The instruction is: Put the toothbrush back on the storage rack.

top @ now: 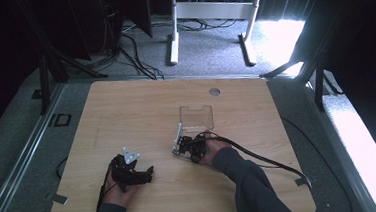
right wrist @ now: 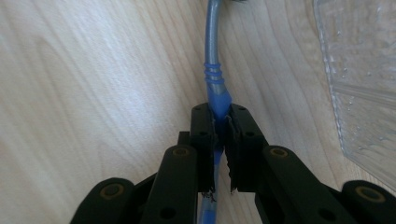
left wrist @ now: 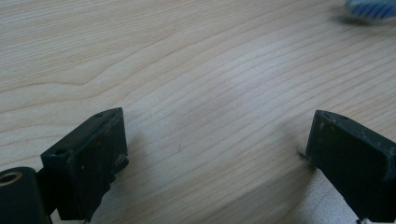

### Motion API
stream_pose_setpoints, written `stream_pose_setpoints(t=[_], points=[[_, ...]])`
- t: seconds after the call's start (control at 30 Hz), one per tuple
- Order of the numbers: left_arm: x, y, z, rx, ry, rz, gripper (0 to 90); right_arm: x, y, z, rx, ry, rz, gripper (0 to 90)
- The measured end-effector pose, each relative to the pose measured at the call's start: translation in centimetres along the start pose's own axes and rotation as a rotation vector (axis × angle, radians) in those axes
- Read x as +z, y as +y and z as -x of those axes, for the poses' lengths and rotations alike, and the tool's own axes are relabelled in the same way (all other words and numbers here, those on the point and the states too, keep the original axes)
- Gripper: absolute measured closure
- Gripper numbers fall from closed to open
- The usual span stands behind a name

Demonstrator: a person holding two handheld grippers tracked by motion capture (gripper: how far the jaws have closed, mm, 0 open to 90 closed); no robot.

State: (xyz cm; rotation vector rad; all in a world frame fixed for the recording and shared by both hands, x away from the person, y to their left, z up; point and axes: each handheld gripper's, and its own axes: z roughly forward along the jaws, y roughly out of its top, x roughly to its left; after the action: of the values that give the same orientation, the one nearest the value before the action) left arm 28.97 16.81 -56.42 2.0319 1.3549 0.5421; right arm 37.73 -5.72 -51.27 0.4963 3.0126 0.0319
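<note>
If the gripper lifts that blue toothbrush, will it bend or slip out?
The toothbrush looks like slim, hard plastic, so it will probably stay stiff and feel light. The right gripper is shut on its handle, near the ribbed grip rings, which should help against slipping. Held along such a narrow part, it might still swivel between the pads.

Left tongs (top: 130, 171) sit low on the wooden worktop (top: 141, 109), grey three-cornered plate on top, hand wrapped around them. Right tongs (top: 191, 147) lie well apart to their right, cable trailing off toward the worktop's right edge. Clear plastic case (top: 196, 117) lies just beyond the right tongs, a pale part touching them at left.
</note>
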Motion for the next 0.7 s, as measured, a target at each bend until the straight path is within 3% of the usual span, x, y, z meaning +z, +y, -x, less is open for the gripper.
stream_pose_setpoints(t=[0.7], points=[[0.0, 0.0, 0.0, 0.0, 0.001, 0.002, 5.5, -2.3, -0.6, 0.1, 0.023, 0.027, 0.111, 81.4]])
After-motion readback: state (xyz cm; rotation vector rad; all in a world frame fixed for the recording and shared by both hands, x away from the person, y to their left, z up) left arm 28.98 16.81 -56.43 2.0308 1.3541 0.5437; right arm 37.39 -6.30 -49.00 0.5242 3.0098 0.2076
